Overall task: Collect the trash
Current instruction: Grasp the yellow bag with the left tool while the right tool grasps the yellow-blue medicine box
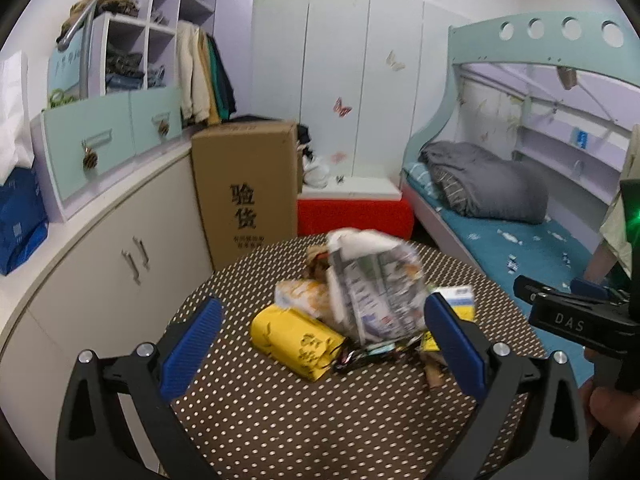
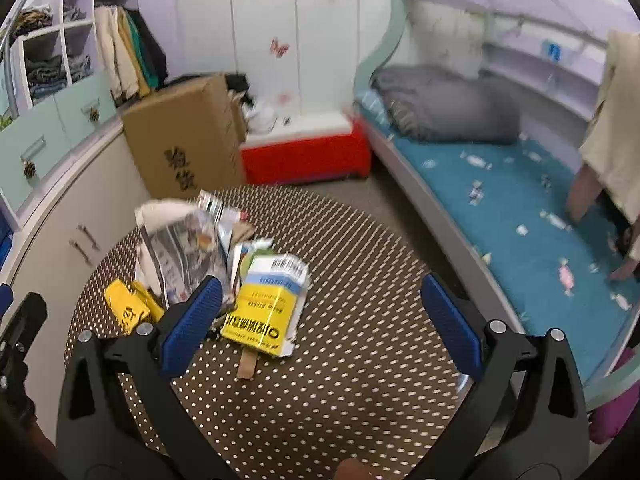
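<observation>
While both claws gape, crumpled newspaper (image 1: 372,284) tops trash heap beside yellow pack (image 1: 296,340), dotted table (image 1: 320,420).

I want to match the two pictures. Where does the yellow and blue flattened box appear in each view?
Left wrist view: the flattened box shows right of centre, mostly hidden behind the left gripper's right finger and the crumpled newspaper.
Right wrist view: it lies centre-left on the dotted table, fully visible.
Shared landmark: the cardboard box behind the table.
</observation>
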A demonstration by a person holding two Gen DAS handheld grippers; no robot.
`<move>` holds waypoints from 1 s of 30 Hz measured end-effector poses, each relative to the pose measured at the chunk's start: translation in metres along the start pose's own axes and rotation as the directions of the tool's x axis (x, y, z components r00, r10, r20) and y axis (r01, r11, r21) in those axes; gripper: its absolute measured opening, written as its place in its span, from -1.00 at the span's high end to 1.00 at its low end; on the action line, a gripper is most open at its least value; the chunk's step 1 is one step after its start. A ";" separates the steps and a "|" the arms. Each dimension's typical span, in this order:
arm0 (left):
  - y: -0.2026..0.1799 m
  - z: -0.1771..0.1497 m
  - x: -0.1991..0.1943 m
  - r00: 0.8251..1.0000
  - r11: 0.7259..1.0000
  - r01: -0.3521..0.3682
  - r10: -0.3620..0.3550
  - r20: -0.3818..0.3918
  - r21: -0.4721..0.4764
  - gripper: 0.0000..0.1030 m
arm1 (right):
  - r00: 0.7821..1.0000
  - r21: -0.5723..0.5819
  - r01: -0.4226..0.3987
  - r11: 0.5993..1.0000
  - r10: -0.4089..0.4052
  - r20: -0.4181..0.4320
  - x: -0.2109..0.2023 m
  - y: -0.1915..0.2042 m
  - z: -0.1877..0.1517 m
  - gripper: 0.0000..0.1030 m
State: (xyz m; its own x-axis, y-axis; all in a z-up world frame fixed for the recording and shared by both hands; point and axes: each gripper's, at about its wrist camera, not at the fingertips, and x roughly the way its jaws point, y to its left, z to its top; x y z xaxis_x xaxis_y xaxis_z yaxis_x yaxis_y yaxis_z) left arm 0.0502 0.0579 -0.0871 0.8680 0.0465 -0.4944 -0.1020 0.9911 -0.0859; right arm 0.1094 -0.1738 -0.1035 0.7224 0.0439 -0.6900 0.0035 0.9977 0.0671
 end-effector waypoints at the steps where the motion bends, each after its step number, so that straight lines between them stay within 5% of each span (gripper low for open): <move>1: 0.003 -0.004 0.006 1.000 1.000 -0.004 0.004 -0.015 -0.004 -0.92 | 1.000 -0.003 -0.007 1.000 0.007 -0.021 0.010 0.001 -0.002 -0.88; 13: 0.049 -0.048 0.052 0.967 0.993 -0.112 0.118 -0.228 0.039 -0.92 | 0.971 0.036 -0.125 0.992 0.130 -0.199 0.098 0.011 -0.016 -0.88; 16: 0.050 -0.052 0.062 0.961 0.993 -0.116 0.119 -0.248 0.029 -0.91 | 0.952 0.074 -0.205 0.976 0.216 -0.219 0.108 0.010 -0.019 -0.50; 18: 0.050 -0.054 0.069 0.961 0.993 -0.114 0.117 -0.250 0.028 -0.91 | 0.933 0.105 -0.262 0.959 0.279 -0.227 0.110 0.009 -0.022 -0.08; 30: 0.041 -0.041 0.131 0.944 0.984 -0.174 0.174 -0.281 0.028 -0.92 | 0.957 0.127 -0.234 0.964 0.251 -0.146 0.073 -0.023 -0.026 0.00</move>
State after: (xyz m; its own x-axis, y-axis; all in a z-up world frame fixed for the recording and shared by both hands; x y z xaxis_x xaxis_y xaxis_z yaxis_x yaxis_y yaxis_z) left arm 0.1396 0.0996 -0.1911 0.6647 0.1814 -0.7248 -0.2376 0.9710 0.0252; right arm 0.1437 -0.1920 -0.1743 0.5911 0.2999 -0.7488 -0.0778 0.9452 0.3172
